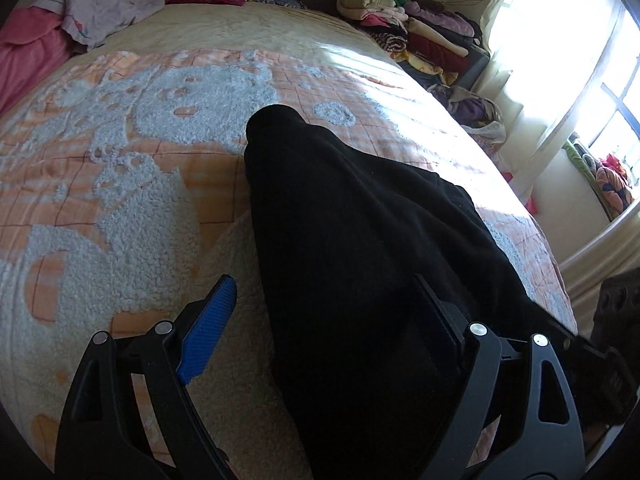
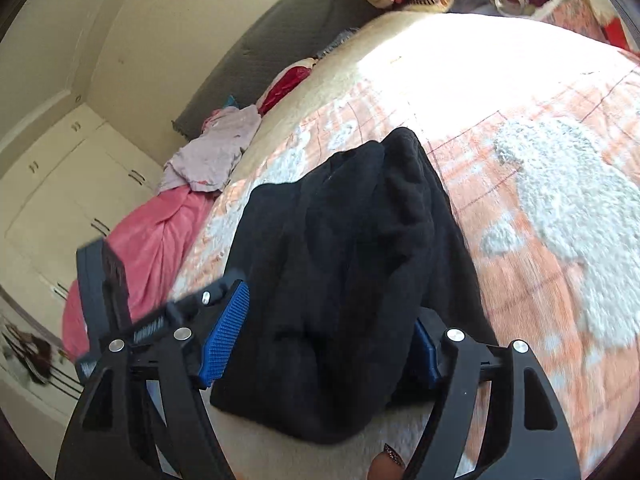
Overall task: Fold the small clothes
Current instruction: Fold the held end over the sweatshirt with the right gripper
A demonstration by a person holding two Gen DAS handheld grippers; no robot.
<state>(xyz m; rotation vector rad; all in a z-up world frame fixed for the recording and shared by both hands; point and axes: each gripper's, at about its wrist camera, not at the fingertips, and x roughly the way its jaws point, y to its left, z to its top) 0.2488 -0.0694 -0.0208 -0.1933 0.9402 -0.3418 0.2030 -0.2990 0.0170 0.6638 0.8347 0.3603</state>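
Note:
A black fleece garment [image 1: 352,220] lies folded into a long narrow shape on the orange and white bed blanket [image 1: 120,200]. In the left wrist view my left gripper [image 1: 323,280] is open and straddles its near end: the left blue pad [image 1: 208,332] stands clear of the cloth and the right finger is over it. The right wrist view shows the same garment [image 2: 352,220] between the wide-open jaws of my right gripper [image 2: 328,308]. Neither blue pad [image 2: 224,336] presses on the cloth.
Unfolded lilac [image 1: 104,4] and pink [image 1: 32,56] clothes lie at the far left of the bed. A stack of folded clothes [image 1: 420,28] sits at the far right by the bright window [image 1: 600,80]. Cream wardrobe doors [image 2: 60,180] stand beyond the bed's edge.

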